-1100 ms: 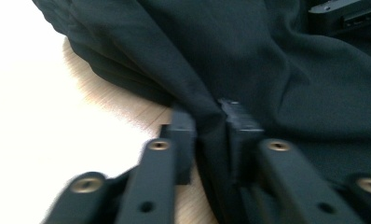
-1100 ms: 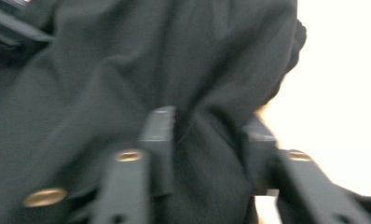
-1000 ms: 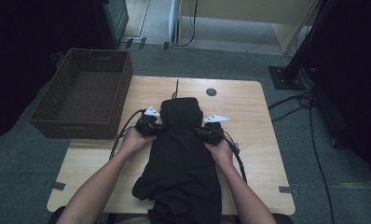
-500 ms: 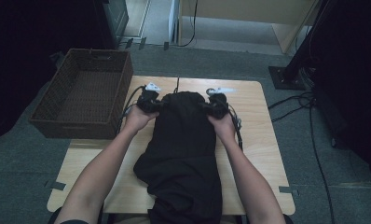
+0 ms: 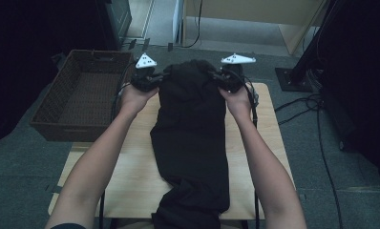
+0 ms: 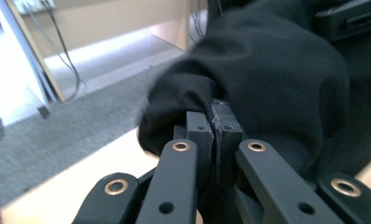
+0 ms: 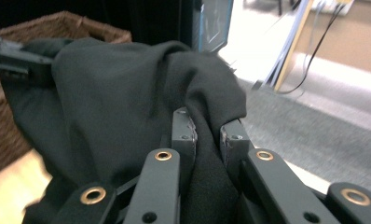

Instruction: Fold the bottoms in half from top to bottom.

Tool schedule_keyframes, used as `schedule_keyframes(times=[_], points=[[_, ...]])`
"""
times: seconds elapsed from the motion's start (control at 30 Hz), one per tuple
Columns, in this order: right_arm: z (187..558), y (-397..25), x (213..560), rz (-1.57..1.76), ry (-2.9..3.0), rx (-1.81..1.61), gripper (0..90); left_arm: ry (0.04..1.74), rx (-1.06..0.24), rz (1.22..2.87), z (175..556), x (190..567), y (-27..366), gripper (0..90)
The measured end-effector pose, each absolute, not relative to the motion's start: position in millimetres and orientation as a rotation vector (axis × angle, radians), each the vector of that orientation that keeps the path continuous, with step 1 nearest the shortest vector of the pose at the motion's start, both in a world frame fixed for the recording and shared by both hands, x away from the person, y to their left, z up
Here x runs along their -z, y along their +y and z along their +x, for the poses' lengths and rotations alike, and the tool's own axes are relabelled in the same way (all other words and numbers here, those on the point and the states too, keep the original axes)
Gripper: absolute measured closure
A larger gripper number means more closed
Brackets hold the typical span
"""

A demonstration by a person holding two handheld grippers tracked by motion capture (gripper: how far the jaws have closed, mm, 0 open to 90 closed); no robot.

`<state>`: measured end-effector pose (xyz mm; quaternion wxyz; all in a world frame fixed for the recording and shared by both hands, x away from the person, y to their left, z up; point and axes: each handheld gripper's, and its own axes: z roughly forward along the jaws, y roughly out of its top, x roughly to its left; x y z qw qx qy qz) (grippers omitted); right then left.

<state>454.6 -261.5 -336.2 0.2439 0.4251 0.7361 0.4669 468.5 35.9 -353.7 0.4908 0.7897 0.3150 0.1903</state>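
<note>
- We have the left gripper (image 5: 155, 80) clamped on the upper left edge of the black garment (image 5: 193, 129); in the left gripper view its jaws are pressed nearly flat together, with a bunched fold of the cloth pinched between their tips.
- We have the right gripper (image 5: 220, 78) clamped on the opposite upper edge; in the right gripper view its jaws stand a little apart, with a thick wad of the fabric packed between them.
- The garment's top edge is lifted and stretched between the two grippers above the far end of the wooden surface (image 5: 131, 176).
- From there the cloth runs down the middle of the surface towards us, and its lower end spills over the near edge.
- Our left hand (image 5: 135, 98) and right hand (image 5: 238, 100) grip the tools on either side of the cloth.
- The brown wicker basket (image 5: 59, 124) sits at the left, just beside the surface; its inside looks empty, though the dim light leaves the floor of it hard to read.
</note>
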Motion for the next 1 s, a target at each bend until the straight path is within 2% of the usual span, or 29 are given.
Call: schedule_keyframes(times=[0.17, 0.53, 0.73, 1.0], points=[[427, -262, 369, 1.193, 2.071, -1.261, 80.2, 0.742, -0.379, 1.988, 442, 380, 39, 88.6], [341, -265, 432, 1.211, 2.244, -1.28, 79.3, 0.671, -0.219, 2.122, 360, 444, 49, 88.0], [322, -268, 476, 1.302, 2.319, -1.248, 79.4, 0.701, -0.156, 2.164, 350, 478, 43, 87.8], [325, -260, 504, 1.298, 2.39, -1.111, 79.5, 0.698, -0.14, 2.251, 356, 504, 35, 87.5]])
